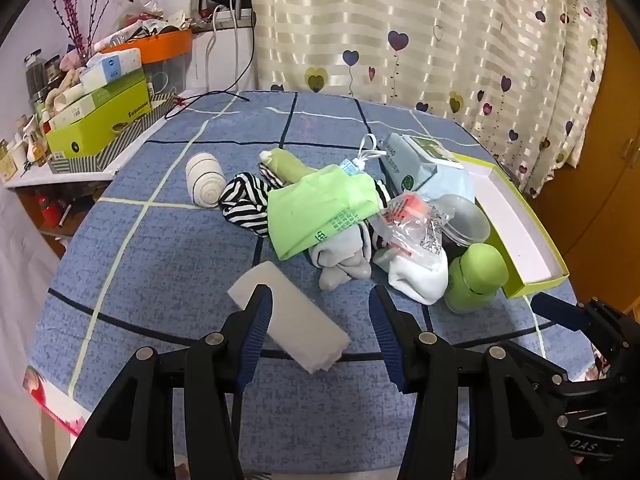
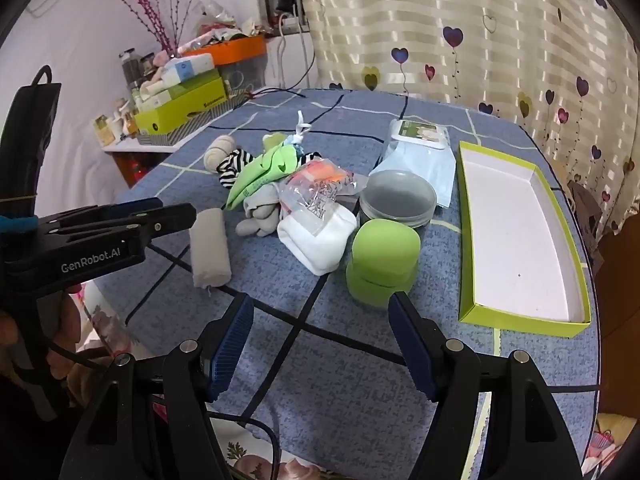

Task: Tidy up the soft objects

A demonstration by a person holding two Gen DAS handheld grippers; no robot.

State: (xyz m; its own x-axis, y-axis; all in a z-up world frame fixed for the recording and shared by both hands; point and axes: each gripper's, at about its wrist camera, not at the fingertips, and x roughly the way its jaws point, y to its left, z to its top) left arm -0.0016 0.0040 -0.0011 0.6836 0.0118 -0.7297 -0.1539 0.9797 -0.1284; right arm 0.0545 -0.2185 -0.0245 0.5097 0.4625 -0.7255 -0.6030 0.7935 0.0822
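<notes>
A pile of soft things lies mid-table: a green cloth bag point(image 1: 320, 208), a striped black-and-white sock point(image 1: 244, 204), grey socks point(image 1: 344, 264), a white sock point(image 1: 420, 276) and a rolled striped sock point(image 1: 204, 178). A folded white towel point(image 1: 292, 316) lies nearest, between my left gripper's point(image 1: 320, 320) open fingers, untouched. My right gripper point(image 2: 320, 332) is open and empty in front of a green jar point(image 2: 382, 264). An open green-rimmed box point(image 2: 520, 236) with nothing in it lies to the right. The left gripper also shows in the right wrist view point(image 2: 172, 208) beside the towel point(image 2: 210, 248).
A clear plastic bag with orange items point(image 2: 316, 188), a round lidded container point(image 2: 398, 198) and wipes packs point(image 2: 420, 148) lie by the pile. A cluttered side shelf with green boxes point(image 1: 100, 116) stands left. A heart-patterned curtain point(image 1: 440, 40) hangs behind the table.
</notes>
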